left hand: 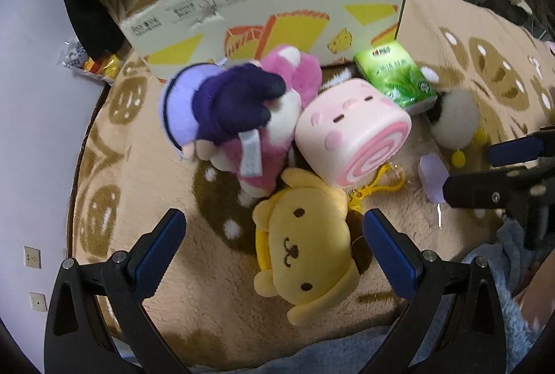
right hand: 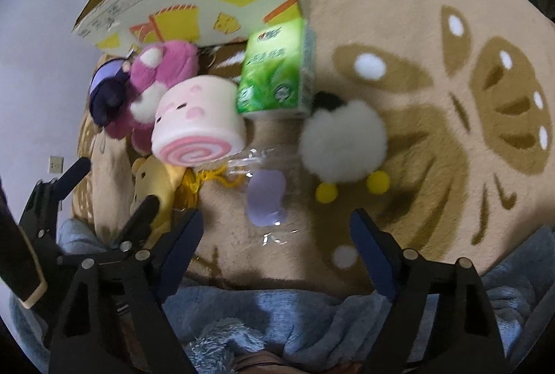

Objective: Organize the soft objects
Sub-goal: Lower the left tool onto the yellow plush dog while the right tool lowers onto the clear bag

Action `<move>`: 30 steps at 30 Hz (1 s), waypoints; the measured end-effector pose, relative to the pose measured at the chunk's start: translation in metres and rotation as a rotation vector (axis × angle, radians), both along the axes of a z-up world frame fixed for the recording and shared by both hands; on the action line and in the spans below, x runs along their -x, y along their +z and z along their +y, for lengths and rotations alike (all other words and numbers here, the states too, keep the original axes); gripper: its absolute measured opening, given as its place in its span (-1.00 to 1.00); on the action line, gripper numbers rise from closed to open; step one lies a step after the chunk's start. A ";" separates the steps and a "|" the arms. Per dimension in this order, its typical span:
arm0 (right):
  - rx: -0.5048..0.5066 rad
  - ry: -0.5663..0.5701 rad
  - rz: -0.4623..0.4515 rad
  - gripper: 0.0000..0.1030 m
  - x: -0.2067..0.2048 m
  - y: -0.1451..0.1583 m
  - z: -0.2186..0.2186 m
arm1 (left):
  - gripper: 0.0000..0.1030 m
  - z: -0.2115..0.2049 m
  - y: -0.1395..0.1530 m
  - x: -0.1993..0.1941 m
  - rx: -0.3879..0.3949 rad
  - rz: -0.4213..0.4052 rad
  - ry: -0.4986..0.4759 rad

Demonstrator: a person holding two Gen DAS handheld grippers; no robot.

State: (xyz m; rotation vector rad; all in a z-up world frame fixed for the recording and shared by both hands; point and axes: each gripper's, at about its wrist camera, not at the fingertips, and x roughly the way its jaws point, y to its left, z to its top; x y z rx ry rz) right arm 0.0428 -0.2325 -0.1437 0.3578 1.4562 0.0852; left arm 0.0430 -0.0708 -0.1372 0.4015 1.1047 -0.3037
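Soft toys lie on a beige rug (left hand: 451,37) before a cardboard box (left hand: 270,13). A yellow dog plush (left hand: 305,252) lies between the jaws of my open left gripper (left hand: 274,245). Behind it are a pink swirl-roll plush (left hand: 350,131), a pink bear plush (left hand: 295,76) and a purple doll (left hand: 215,103). My open, empty right gripper (right hand: 274,252) is just short of a lilac soft item in clear wrap (right hand: 265,197) and a white fluffy plush with yellow feet (right hand: 343,138). The roll plush (right hand: 197,121) and the yellow dog plush (right hand: 152,183) lie to its left.
A green tissue pack (left hand: 399,76) leans by the box's right corner; it also shows in the right wrist view (right hand: 274,69). A yellow keychain cord (left hand: 381,183) lies by the roll. A blue fleece (right hand: 277,315) is at the near edge. Clutter and snack bags (left hand: 93,62) sit beyond the rug at left.
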 end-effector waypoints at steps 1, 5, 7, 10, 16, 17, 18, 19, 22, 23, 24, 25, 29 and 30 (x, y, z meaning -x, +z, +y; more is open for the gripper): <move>-0.006 0.011 0.008 0.63 -0.001 -0.003 0.003 | 0.95 0.000 -0.001 0.000 -0.005 0.004 -0.003; -0.010 0.038 0.037 0.44 -0.008 -0.015 0.014 | 0.95 -0.003 -0.008 -0.001 -0.024 0.023 -0.012; -0.023 0.047 0.034 0.34 -0.009 -0.019 0.019 | 0.95 -0.003 -0.013 -0.003 -0.027 0.040 -0.011; -0.023 0.058 0.025 0.33 -0.014 -0.025 0.031 | 0.95 -0.003 -0.017 -0.006 -0.021 0.066 -0.003; 0.003 0.057 0.034 0.33 -0.028 -0.035 0.047 | 0.95 -0.001 -0.024 -0.010 -0.011 0.101 0.010; 0.003 0.060 0.037 0.33 -0.031 -0.038 0.051 | 0.95 -0.001 -0.025 -0.011 -0.009 0.106 0.011; 0.006 0.064 0.039 0.33 -0.031 -0.040 0.051 | 0.95 0.000 -0.026 -0.012 -0.008 0.111 0.011; 0.014 0.069 0.042 0.33 -0.034 -0.041 0.055 | 0.95 0.000 -0.026 -0.013 -0.006 0.114 0.010; 0.035 0.077 0.049 0.33 -0.038 -0.048 0.064 | 0.95 0.001 -0.028 -0.015 -0.004 0.121 0.008; 0.042 0.076 0.050 0.33 -0.040 -0.050 0.066 | 0.95 0.000 -0.028 -0.015 -0.004 0.122 0.008; 0.052 0.077 0.052 0.33 -0.041 -0.053 0.069 | 0.95 0.000 -0.028 -0.014 -0.004 0.124 0.009; 0.066 0.074 0.054 0.33 -0.043 -0.055 0.071 | 0.95 -0.001 -0.028 -0.014 -0.003 0.126 0.010; 0.100 0.062 0.065 0.32 -0.048 -0.063 0.074 | 0.95 0.002 -0.031 -0.018 0.005 0.146 0.018; 0.105 0.063 0.069 0.31 -0.050 -0.066 0.076 | 0.95 0.002 -0.032 -0.019 0.009 0.152 0.021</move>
